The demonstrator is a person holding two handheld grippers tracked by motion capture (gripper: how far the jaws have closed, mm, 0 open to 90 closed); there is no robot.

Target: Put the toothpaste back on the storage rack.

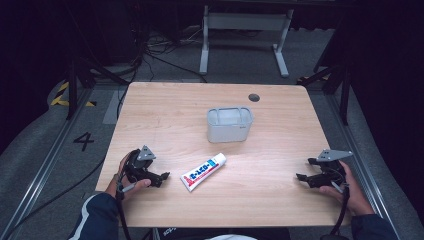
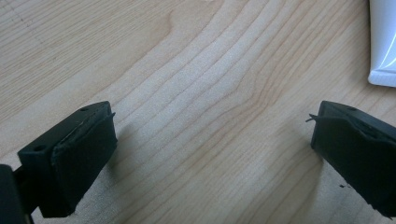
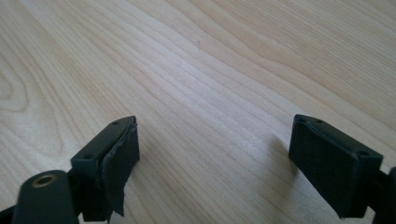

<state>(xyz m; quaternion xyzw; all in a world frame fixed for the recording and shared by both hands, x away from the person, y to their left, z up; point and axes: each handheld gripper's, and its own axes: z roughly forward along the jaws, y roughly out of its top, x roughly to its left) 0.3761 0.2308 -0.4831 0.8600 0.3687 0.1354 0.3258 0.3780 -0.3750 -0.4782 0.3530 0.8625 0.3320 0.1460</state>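
Both the left gripper (image 1: 162,176) and right gripper (image 1: 300,176) rest spread and empty on the light wooden table (image 1: 280,125), so the reach seems unstarted: next, the left must close on the white, red-and-blue-printed tube (image 1: 203,172) just beside it, near the grey plastic basket (image 1: 229,124).

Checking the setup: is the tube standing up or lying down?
Lying down. The tube rests flat on the table, in front of the basket.

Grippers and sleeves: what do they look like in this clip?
Both the left gripper and the right gripper are black, each topped by a grey three-cornered plate, with a dark cable trailing toward the person. Their jaws are blocky, with flat black pads, frayed at the edges. The left sleeve is dark blue with a white stripe.
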